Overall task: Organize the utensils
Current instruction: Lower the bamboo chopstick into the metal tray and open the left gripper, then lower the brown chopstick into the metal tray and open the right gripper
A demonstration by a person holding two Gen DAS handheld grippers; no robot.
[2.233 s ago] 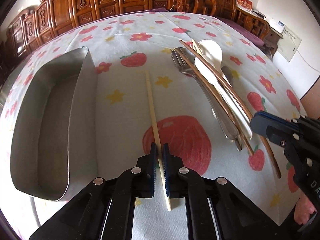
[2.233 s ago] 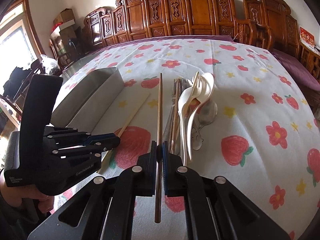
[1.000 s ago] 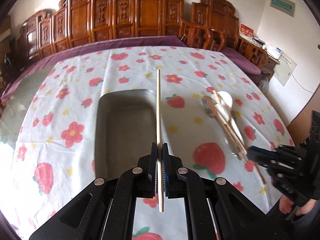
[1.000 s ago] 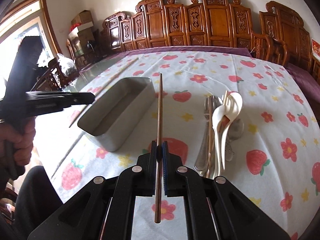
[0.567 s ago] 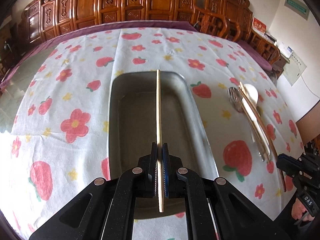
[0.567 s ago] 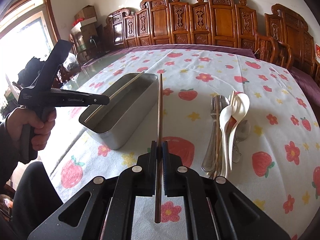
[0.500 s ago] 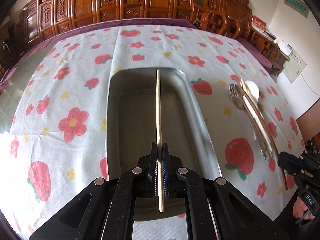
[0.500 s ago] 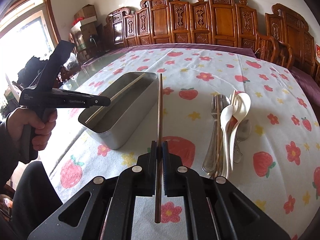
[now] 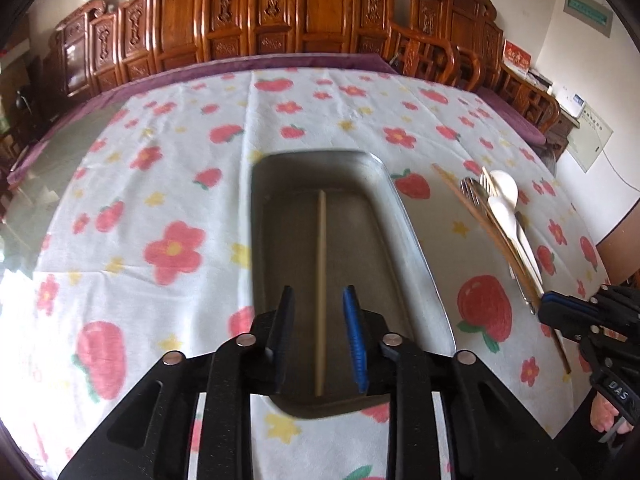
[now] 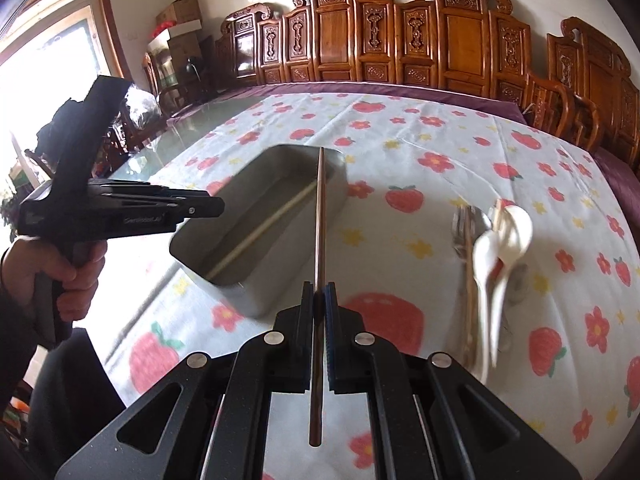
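Observation:
A light bamboo chopstick (image 9: 320, 280) lies lengthwise on the floor of the metal tray (image 9: 416, 248); it also shows in the right wrist view (image 10: 260, 232). My left gripper (image 9: 319, 300) is open and empty above the tray's near end. My right gripper (image 10: 319, 292) is shut on a dark brown chopstick (image 10: 320, 216), held in the air with its tip over the tray (image 10: 280, 280). It shows in the left wrist view (image 9: 548, 312) at the right edge, by the pile.
A pile of utensils lies right of the tray: white plastic spoons (image 9: 506, 200), a metal fork (image 9: 470, 194) and another brown chopstick (image 9: 488, 224). The pile also shows in the right wrist view (image 10: 496, 256). Carved wooden chairs (image 9: 320, 20) line the table's far side.
My left gripper has opened and let the light chopstick drop into the tray. My right gripper has swung left with the brown chopstick, its tip now over the tray.

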